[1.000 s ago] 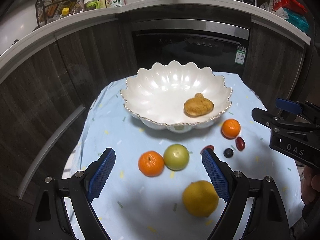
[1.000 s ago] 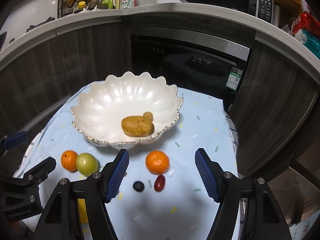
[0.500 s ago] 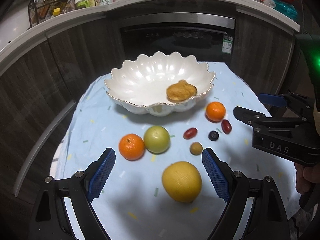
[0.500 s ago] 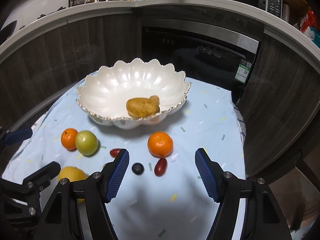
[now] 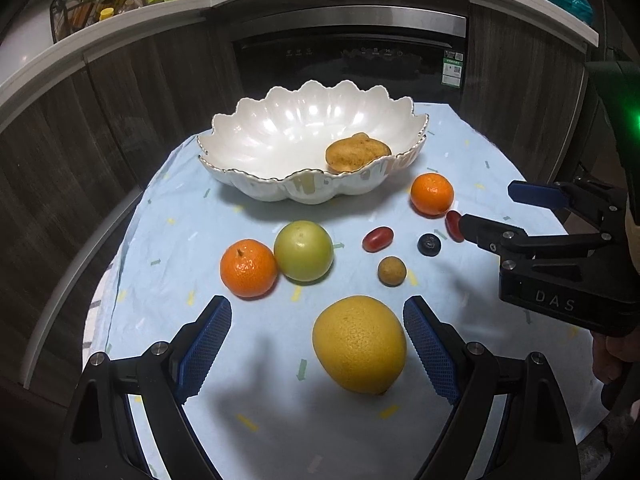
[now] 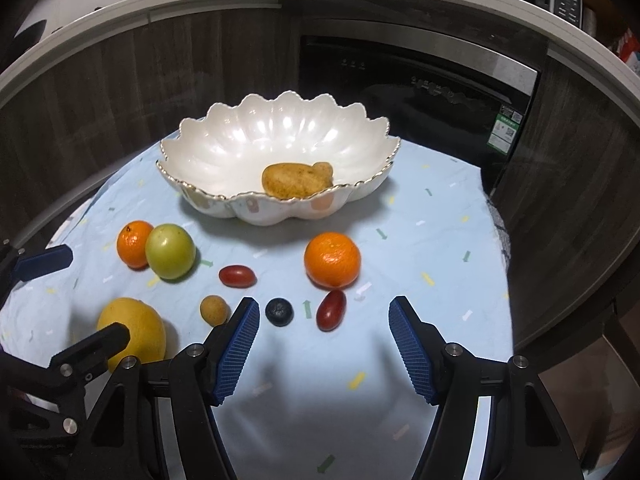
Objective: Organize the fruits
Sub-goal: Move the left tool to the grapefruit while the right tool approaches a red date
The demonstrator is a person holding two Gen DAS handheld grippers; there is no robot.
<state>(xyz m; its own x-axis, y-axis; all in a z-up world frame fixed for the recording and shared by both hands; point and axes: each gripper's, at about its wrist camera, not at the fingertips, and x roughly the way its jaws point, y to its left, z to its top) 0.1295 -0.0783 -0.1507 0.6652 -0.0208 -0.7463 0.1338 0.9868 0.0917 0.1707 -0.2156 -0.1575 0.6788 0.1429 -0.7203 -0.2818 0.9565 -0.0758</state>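
Left gripper (image 5: pixel 316 346) gaped wide round nothing, pads either side of yellow citrus (image 5: pixel 359 345), at 6 o'clock from scalloped bowl (image 5: pixel 256 184) on desk (image 5: pixel 168 216). Probably heavy, firm, pebbly; best taken across its middle. Right gripper (image 6: pixel 324 346) half-spread, empty, narrowed slightly, above blueberry (image 6: pixel 279 311): soft, easily crushed. "DAS" legible on gripper body.
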